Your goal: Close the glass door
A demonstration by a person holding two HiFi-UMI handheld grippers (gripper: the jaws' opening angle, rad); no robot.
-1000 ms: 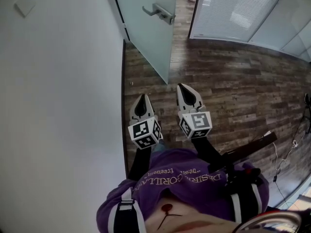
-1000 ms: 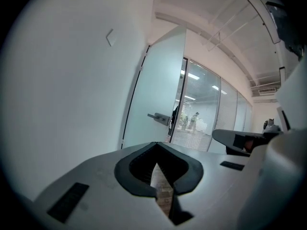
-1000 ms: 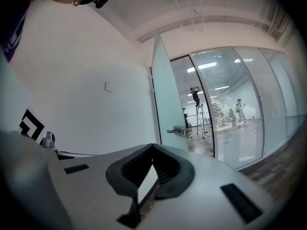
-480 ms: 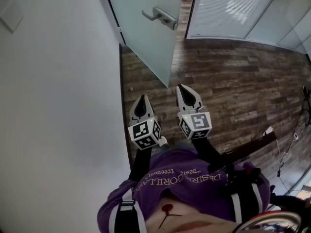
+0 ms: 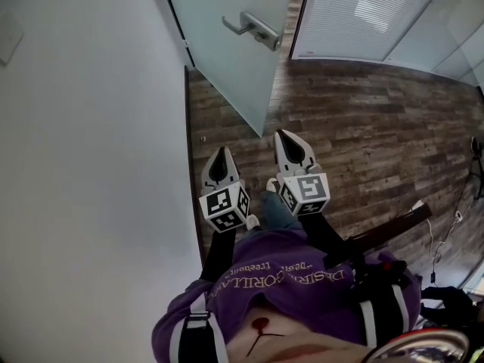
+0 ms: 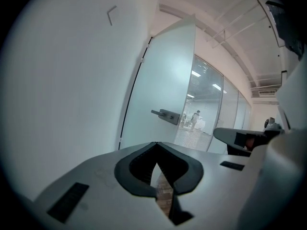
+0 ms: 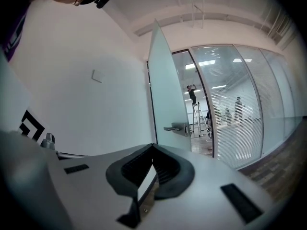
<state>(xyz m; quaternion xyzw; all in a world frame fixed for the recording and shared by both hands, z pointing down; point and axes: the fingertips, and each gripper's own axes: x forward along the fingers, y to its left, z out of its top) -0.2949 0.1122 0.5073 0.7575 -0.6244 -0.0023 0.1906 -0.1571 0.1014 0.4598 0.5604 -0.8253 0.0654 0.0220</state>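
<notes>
Head view, frosted glass door [image 5: 227, 51] ajar beside the white wall [image 5: 91, 165], left gripper [image 5: 221, 151] and right gripper [image 5: 285, 134] side by side, well short of it, left gripper view, jaws together, empty, lever handle [image 6: 165, 114] ahead, right gripper view, jaws together, empty, door edge ahead

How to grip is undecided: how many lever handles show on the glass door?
1: a lever handle on the glass door, near its free edge. Another may hide behind.

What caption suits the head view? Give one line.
Both shut, left gripper and right gripper face the open glass door.
</notes>
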